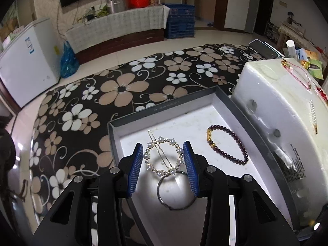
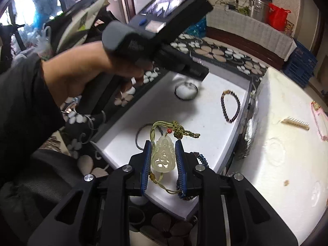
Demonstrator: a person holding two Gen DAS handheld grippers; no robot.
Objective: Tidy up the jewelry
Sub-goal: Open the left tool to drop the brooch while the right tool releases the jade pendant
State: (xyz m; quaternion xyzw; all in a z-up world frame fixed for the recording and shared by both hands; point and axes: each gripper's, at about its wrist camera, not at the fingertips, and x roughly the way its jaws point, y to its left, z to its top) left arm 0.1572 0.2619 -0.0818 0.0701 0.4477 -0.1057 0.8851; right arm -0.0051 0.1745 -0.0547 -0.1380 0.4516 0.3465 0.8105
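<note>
Left gripper (image 1: pixel 163 157), fingers spread wide, hangs around a pearl hair clip (image 1: pixel 163 156) in the tray (image 1: pixel 164 104). Right gripper (image 2: pixel 163 161) pinches a jade pendant (image 2: pixel 163 155).

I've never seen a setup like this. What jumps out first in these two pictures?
Probably the pearl ring hair clip, sitting between the open blue-padded fingers of the left gripper over the white-lined tray. In the other view the right gripper brackets a pale carved pendant on a green knotted cord. A dark beaded bracelet with a gold charm lies further right in the tray.
</note>
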